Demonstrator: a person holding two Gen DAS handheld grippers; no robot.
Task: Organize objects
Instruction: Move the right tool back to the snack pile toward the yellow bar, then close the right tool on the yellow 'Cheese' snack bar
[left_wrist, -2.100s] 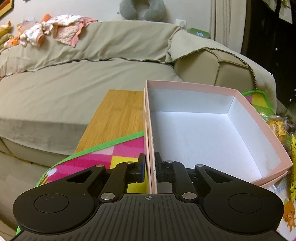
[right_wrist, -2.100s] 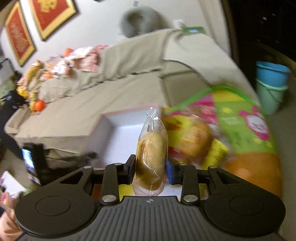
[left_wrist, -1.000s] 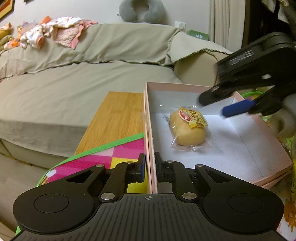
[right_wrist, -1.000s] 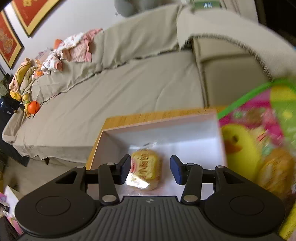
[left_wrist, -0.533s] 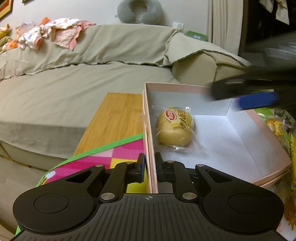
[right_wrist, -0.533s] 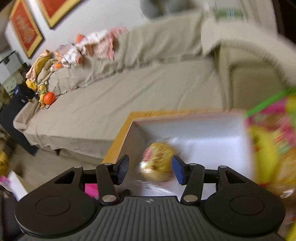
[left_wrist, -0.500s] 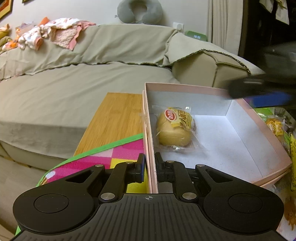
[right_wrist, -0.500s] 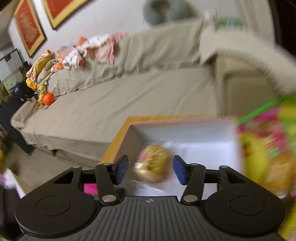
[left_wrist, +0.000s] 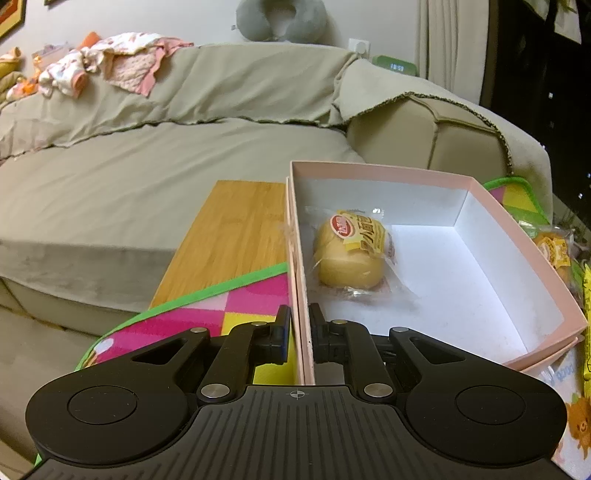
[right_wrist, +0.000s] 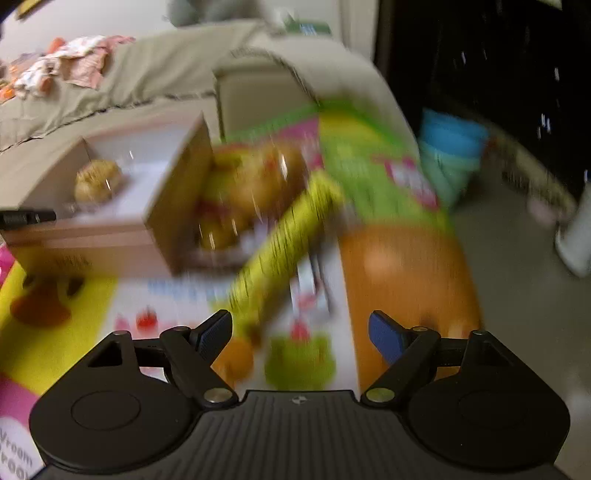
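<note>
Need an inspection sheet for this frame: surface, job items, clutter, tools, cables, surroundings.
Surface: wooden table partly under a colourful play mat.
Job's things: one wrapped bun inside the pink box; more wrapped snacks and a yellow packet beside the box, blurred.
Clutter: clothes on the sofa.
Grippers: left tool shut on the box's wall; right tool open, jaws just widened, nothing between them.
Cables: nothing seen.
Surroundings: covered sofa, neck pillow, blue buckets.

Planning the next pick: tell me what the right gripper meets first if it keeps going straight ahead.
Probably the yellow packet lying on the play mat; the open right gripper points toward it, though blur leaves depth unclear.
</note>
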